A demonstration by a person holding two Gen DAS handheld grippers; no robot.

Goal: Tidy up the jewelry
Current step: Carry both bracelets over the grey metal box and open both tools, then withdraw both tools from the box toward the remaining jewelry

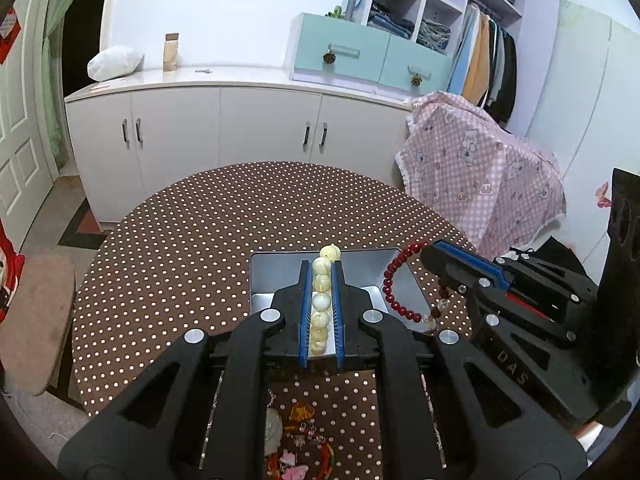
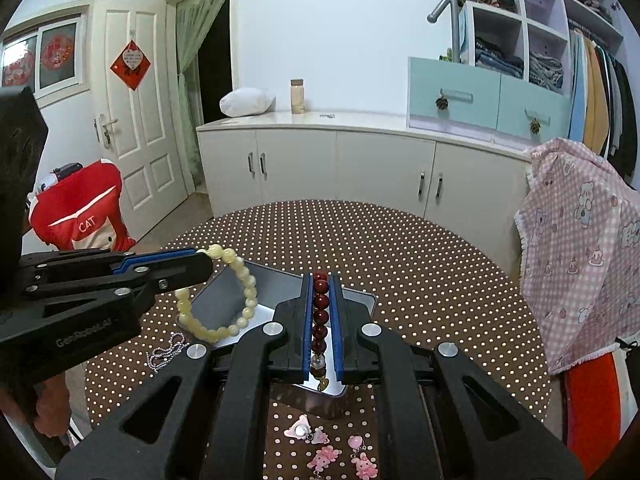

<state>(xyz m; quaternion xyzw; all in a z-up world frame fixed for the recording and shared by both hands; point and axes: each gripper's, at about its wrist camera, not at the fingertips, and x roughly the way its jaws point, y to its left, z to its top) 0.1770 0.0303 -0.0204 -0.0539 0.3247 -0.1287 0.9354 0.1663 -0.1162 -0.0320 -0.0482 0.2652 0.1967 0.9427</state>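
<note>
My left gripper [image 1: 321, 270] is shut on a cream bead bracelet [image 1: 321, 302] and holds it above a silver metal tray [image 1: 276, 276]. In the right wrist view the left gripper [image 2: 206, 260] shows at left with the cream bracelet [image 2: 246, 284] hanging from it as a loop. My right gripper [image 2: 321, 280] is shut on a dark red bead bracelet [image 2: 320, 312] over the tray [image 2: 360, 300]. In the left wrist view the right gripper [image 1: 430, 246] shows at right with the red bracelet [image 1: 390, 280] hanging over the tray's right side.
The tray sits on a round brown dotted table [image 2: 420, 264]. A silver chain [image 2: 164, 352] lies left of the tray. Pink charms [image 2: 324, 456] and colourful trinkets [image 1: 300, 436] lie on the table's near side. A pink checked cloth [image 2: 580, 248] hangs at right.
</note>
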